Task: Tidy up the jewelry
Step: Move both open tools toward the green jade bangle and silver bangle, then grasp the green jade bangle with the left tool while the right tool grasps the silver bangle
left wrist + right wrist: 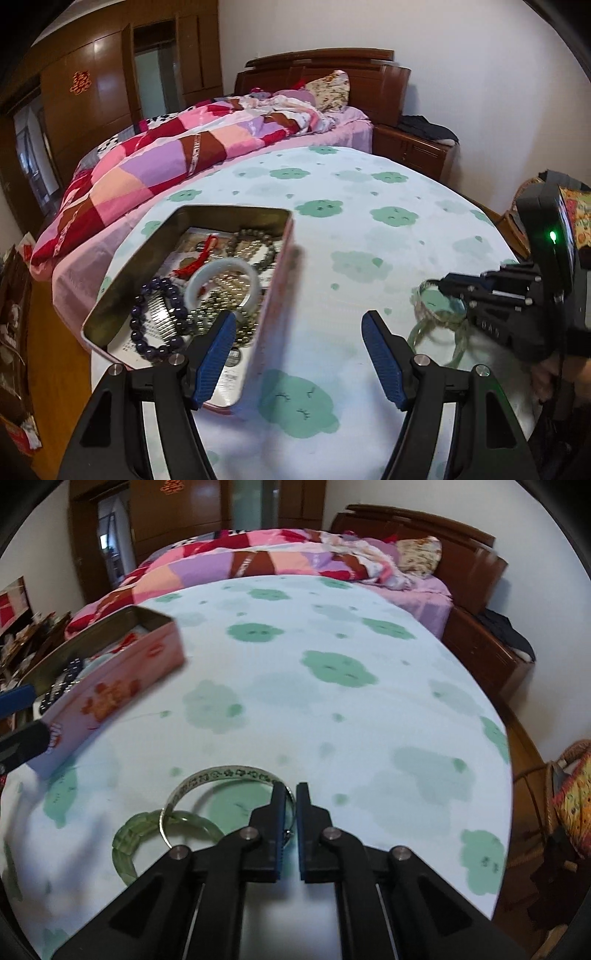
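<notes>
Pinching the thin silver bangle (221, 779) by its rim, your right gripper (291, 794) is clamped on it, low over the tablecloth (332, 720) beside the green bangle (127, 843). It's stiff, light and slippery, so squeeze firmly. Your left gripper (299, 332) gapes at the tin (236, 214).

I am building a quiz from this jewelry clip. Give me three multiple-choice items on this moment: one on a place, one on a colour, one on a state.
1. Where does the green bangle lie?
A. in the tin
B. on the cloth
C. on the bed

2. What colour are the left gripper pads?
A. blue
B. red
C. white

3. How is the right gripper?
A. wide open and empty
B. shut on the silver bangle
C. shut on the tin

Key: 1 B, it rests on the clouded cloth outside the tin. 2 A, both pads show blue. 3 B, the fingers pinch the band's rim.
</notes>
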The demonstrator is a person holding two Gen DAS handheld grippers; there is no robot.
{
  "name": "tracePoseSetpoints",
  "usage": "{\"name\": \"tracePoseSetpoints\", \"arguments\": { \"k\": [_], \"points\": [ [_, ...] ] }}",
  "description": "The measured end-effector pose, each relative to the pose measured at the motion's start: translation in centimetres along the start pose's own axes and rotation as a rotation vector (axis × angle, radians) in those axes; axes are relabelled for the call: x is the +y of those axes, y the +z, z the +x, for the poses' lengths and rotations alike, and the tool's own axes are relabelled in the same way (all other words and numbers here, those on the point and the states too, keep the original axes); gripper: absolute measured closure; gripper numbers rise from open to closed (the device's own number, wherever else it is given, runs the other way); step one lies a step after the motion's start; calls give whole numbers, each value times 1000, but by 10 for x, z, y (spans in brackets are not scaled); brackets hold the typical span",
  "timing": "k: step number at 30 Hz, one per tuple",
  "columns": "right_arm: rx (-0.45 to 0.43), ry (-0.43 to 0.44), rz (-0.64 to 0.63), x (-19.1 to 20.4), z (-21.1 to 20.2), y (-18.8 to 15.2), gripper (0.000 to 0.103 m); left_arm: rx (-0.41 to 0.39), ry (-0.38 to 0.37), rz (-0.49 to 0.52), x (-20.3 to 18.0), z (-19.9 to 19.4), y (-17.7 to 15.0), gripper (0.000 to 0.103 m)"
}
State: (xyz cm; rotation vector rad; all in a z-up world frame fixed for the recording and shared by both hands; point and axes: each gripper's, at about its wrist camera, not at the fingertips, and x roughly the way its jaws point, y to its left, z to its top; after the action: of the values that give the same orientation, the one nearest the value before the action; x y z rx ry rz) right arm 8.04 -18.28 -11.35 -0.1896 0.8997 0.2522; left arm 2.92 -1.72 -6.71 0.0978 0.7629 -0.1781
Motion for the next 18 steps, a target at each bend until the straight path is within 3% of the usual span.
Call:
{"name": "tracePoseSetpoints", "arguments": {
  "k": [5,7,16,18],
  "points": [
    [-7,-9,47,-14,-3,-2,97,7,-44,68,-25,0,-1,32],
    [-17,6,77,-17,-3,-2,97,11,-94,95,-37,3,1,33],
    [-34,31,110,-23,-1,-2,96,77,-154,136,-64,27,6,33],
    [-40,42,130,-26,-2,-2,91,82,-165,153,-69,29,5,33]
  ]
}}
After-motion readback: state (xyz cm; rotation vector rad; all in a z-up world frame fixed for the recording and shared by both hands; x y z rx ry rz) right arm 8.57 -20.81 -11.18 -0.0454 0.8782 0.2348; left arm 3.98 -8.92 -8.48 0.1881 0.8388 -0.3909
